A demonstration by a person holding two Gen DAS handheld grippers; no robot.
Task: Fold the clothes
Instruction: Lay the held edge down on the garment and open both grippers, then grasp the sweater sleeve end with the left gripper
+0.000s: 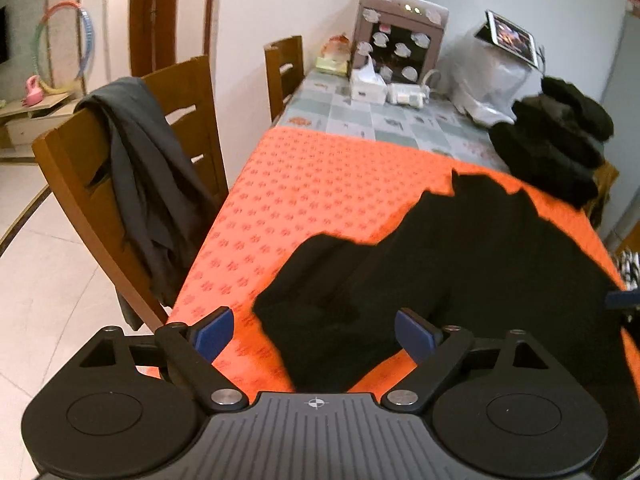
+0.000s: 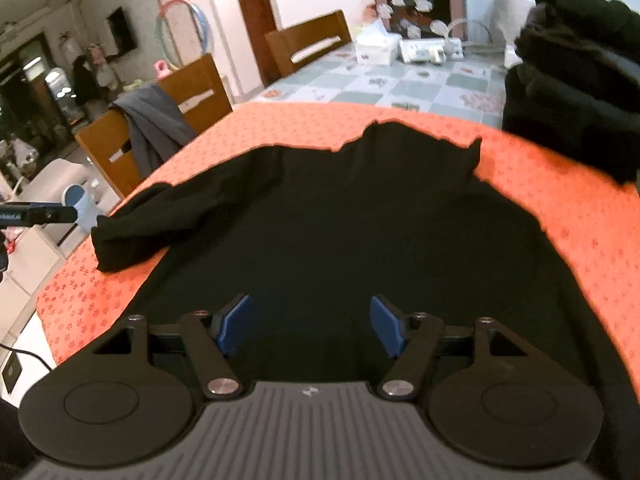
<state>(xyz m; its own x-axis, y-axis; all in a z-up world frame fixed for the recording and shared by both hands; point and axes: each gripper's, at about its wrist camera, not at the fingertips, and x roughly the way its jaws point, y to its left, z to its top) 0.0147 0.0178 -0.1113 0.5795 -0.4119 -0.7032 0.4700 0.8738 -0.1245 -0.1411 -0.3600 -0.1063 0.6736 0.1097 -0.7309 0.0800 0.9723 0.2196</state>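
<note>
Black garment [image 2: 340, 216] spread flat on orange cloth [image 1: 304, 184] covering table, sleeve [image 1: 320, 280] lying toward left edge. Left tongs [image 1: 314, 334] wide open, empty, above sleeve. Right tongs [image 2: 310, 326] wide open over garment body, apparently not touching. Dark pile [image 1: 560, 140] beyond.

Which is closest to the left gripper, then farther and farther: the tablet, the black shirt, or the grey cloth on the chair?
Left wrist view, from the left gripper:
1. Black shirt, right in front on the orange cloth.
2. Grey cloth, left, draped on the chair.
3. Tablet, far back right.

Garment [image 2: 340, 216] on tablecloth [image 2: 560, 208], clothes pile [image 2: 576, 92] behind.
</note>
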